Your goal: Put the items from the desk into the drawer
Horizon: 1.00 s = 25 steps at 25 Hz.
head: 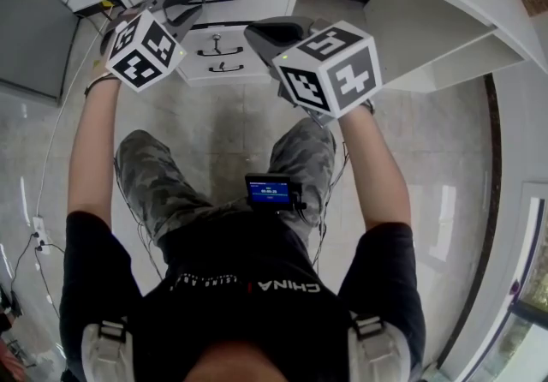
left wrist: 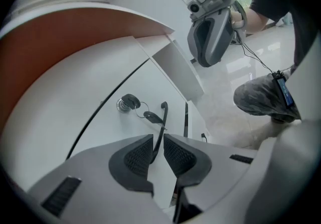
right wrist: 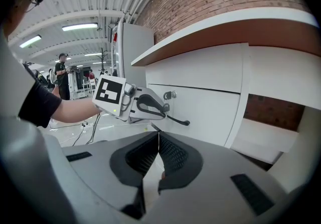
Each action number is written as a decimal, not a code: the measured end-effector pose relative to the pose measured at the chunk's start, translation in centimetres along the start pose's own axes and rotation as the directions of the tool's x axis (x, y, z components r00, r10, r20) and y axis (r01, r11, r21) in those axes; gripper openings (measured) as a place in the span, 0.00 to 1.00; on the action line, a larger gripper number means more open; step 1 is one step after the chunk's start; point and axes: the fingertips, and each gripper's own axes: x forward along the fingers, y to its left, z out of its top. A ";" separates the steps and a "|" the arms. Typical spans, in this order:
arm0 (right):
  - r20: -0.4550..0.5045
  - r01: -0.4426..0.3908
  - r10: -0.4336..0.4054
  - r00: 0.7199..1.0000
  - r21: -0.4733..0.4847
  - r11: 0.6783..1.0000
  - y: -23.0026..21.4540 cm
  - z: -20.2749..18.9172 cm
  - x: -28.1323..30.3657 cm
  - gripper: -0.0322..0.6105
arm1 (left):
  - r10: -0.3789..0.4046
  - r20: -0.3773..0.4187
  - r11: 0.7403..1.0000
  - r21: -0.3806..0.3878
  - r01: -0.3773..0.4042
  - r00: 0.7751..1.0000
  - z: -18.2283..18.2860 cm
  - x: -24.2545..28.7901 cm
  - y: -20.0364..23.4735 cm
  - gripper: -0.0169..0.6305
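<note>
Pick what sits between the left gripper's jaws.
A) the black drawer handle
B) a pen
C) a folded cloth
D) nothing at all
A: in the left gripper view, the black drawer handle runs down between the two pads of the left gripper, which close in on it from both sides.
</note>
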 end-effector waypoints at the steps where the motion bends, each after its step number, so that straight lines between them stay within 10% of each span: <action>1: 0.002 -0.001 0.001 1.000 0.001 1.000 0.0 0.0 0.0 0.08 | 0.027 0.003 1.000 0.008 -0.027 1.000 -0.1 -0.5 -0.1 0.10; 8: 0.039 -0.008 0.007 0.999 0.008 1.000 0.0 0.2 0.9 0.08 | 0.206 0.160 0.969 -0.174 -0.178 0.966 -0.2 -5.8 -1.4 0.10; 15: 0.142 -0.008 0.009 0.990 -0.008 1.000 0.9 -0.6 2.0 0.08 | 0.229 0.216 0.853 -0.514 -0.089 0.949 -3.8 -8.5 -6.2 0.05; 25: 0.139 -0.009 0.010 0.990 -0.008 1.000 0.9 -1.9 3.3 0.08 | 0.208 0.211 0.831 -0.553 -0.058 0.955 -4.8 -8.5 -7.5 0.05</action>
